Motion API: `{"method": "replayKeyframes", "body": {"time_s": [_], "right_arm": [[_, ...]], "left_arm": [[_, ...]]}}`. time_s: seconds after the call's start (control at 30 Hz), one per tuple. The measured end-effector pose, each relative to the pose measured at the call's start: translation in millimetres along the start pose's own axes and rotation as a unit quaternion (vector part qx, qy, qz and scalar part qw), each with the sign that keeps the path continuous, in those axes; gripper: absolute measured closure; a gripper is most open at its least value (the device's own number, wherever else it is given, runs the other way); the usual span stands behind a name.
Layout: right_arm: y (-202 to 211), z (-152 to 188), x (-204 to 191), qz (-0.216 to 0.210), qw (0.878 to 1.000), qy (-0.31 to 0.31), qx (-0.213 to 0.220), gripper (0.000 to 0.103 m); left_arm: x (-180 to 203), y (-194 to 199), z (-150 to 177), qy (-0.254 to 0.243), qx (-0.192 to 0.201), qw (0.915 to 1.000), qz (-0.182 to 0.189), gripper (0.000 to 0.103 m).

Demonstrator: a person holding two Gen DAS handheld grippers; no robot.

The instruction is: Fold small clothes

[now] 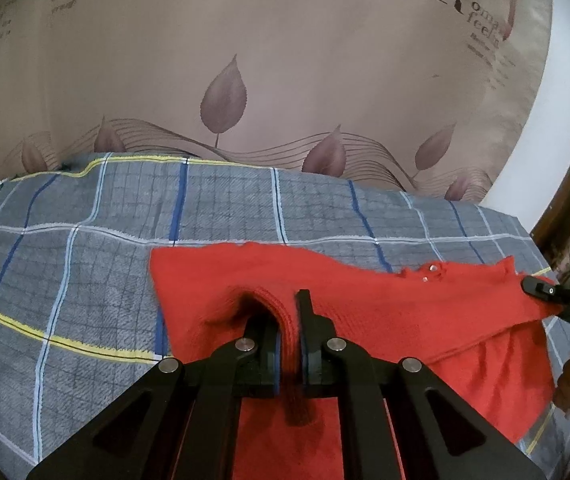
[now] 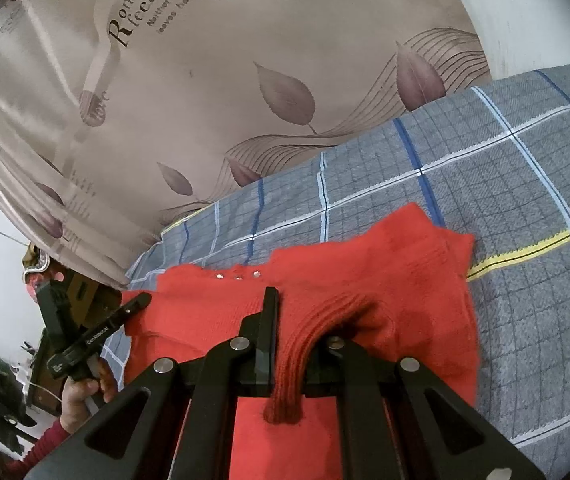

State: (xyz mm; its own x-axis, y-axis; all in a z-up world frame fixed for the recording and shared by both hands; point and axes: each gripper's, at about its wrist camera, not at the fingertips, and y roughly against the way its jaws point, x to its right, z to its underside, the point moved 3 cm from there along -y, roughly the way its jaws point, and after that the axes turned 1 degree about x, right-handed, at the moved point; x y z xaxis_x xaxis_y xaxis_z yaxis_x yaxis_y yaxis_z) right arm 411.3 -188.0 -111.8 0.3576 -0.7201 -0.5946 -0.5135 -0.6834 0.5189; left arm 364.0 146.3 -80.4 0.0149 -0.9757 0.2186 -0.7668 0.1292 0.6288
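Lying spread across the grey plaid fleece blanket [image 1: 85,264] was a small red knitted sweater [image 1: 365,304]. The left gripper [image 1: 289,320] was clenched on a ribbed fold of it, and the right gripper [image 2: 297,332] had another ribbed bunch pinched tight, both just above the blanket.

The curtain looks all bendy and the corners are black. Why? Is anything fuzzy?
Left wrist view: the fisheye lens bows the curtain and blackens the corners; the red sweater blurs near the left gripper. Right wrist view: the same bending tilts the plaid blanket; the curtain's lettering stays readable.
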Motion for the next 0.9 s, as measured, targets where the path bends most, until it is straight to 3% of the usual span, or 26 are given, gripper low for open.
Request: {"method": "replayKeyframes", "body": {"time_s": [0.23,0.3,0.33,0.4,0.43,0.47,0.5,0.57,0.67,0.77,0.9], "right_arm": [[-4,-2,5,-0.012,1.000,-0.015,0.001,0.093],[-5,-3,7,-0.017,1.000,-0.025,0.000,0.092],[-4,-4,9,-0.024,0.999,-0.035,0.002,0.091],[1,-7,16,-0.045,0.997,-0.063,0.019,0.074],[3,-7,19,-0.053,0.996,-0.074,0.025,0.065],[7,-9,25,-0.068,0.992,-0.096,0.040,0.048],[11,-11,30,-0.079,0.989,-0.113,0.054,0.039],[22,-14,42,-0.094,0.981,-0.148,0.085,0.039],[35,-13,55,-0.108,0.973,-0.178,0.096,0.039],[54,-3,50,-0.097,0.979,-0.153,0.091,0.039],[74,27,32,-0.054,0.994,-0.073,0.053,0.039]], "left_arm": [[-6,-7,-2,0.030,-0.015,0.9993,0.018,0.092],[-7,-6,-4,0.046,-0.018,0.9983,0.032,0.086],[-9,-5,-6,0.062,-0.018,0.9970,0.044,0.079],[-15,-1,-9,0.095,-0.006,0.9934,0.064,0.059],[-17,3,-11,0.107,0.008,0.9919,0.067,0.045],[-21,7,-13,0.120,0.024,0.9902,0.067,0.036],[-25,11,-16,0.137,0.041,0.9873,0.071,0.034],[-36,16,-22,0.167,0.064,0.9802,0.086,0.031],[-52,22,-25,0.200,0.076,0.9738,0.078,0.030],[-61,30,-19,0.181,0.062,0.9795,0.063,0.030],[-64,46,8,0.103,0.019,0.9927,0.059,0.030]]}}
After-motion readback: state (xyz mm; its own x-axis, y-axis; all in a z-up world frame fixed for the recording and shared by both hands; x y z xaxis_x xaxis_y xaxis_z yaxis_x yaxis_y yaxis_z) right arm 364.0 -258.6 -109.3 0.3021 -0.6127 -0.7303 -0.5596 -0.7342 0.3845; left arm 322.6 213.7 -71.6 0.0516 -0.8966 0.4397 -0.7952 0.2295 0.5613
